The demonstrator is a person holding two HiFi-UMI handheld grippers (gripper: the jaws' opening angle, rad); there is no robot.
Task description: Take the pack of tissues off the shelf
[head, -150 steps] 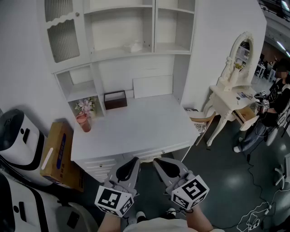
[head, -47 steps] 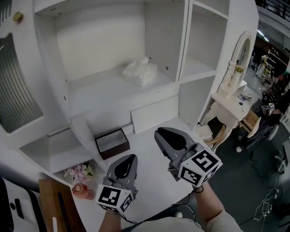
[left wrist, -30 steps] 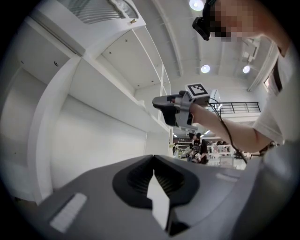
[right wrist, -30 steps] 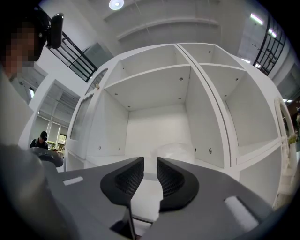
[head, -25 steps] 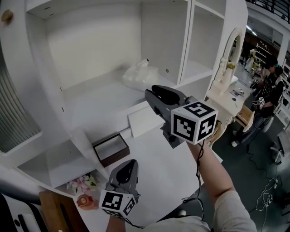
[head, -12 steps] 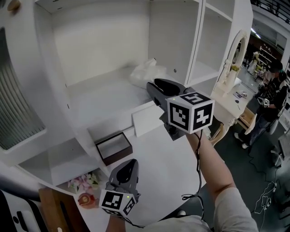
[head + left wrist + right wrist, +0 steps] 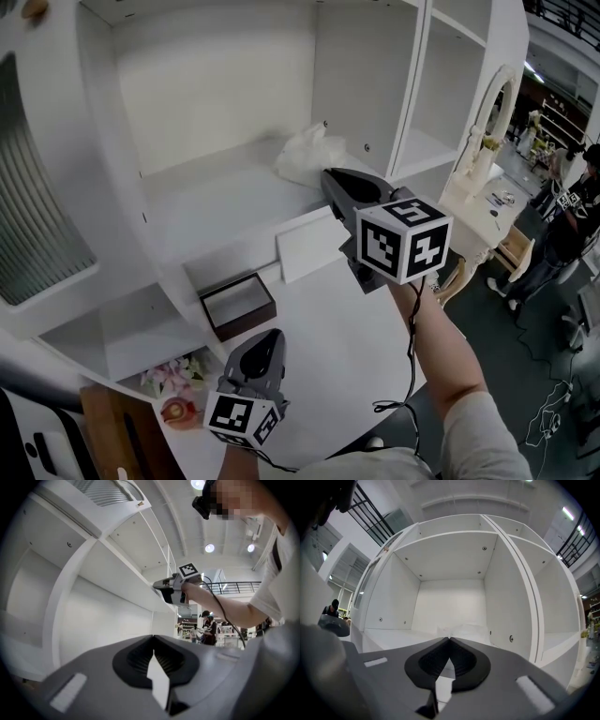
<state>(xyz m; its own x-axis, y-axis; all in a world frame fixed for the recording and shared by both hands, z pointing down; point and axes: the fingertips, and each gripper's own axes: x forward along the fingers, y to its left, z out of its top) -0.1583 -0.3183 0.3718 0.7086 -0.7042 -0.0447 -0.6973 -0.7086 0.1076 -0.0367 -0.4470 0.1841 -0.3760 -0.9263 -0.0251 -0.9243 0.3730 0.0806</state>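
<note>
Left gripper [image 7: 266,337]: low, near the body, over the front of the white desk [image 7: 349,328]. Jaws closed, tips meeting, nothing between them.

On the desk, left side: small bunch of pink flowers [image 7: 172,379]. Further back, an open dark brown box [image 7: 238,302] sits against the rear. To its right a flat white panel [image 7: 315,255] leans at the back of the desk.

Right gripper [image 7: 328,174]: held up at arm's length, pointing into the open compartment of the white shelf [image 7: 211,202]. Jaws closed, tips together. Its own view shows no object standing between the pads. The tips are at the near edge of the pack of tissues [image 7: 309,152]; I cannot tell whether a fold of wrapper is pinched.

The pack lies on the shelf board, toward the right side of the compartment, close to the right wall.

Far right: a white dressing table with an oval mirror [image 7: 489,141], and a person [image 7: 574,214] standing beyond it.
</note>
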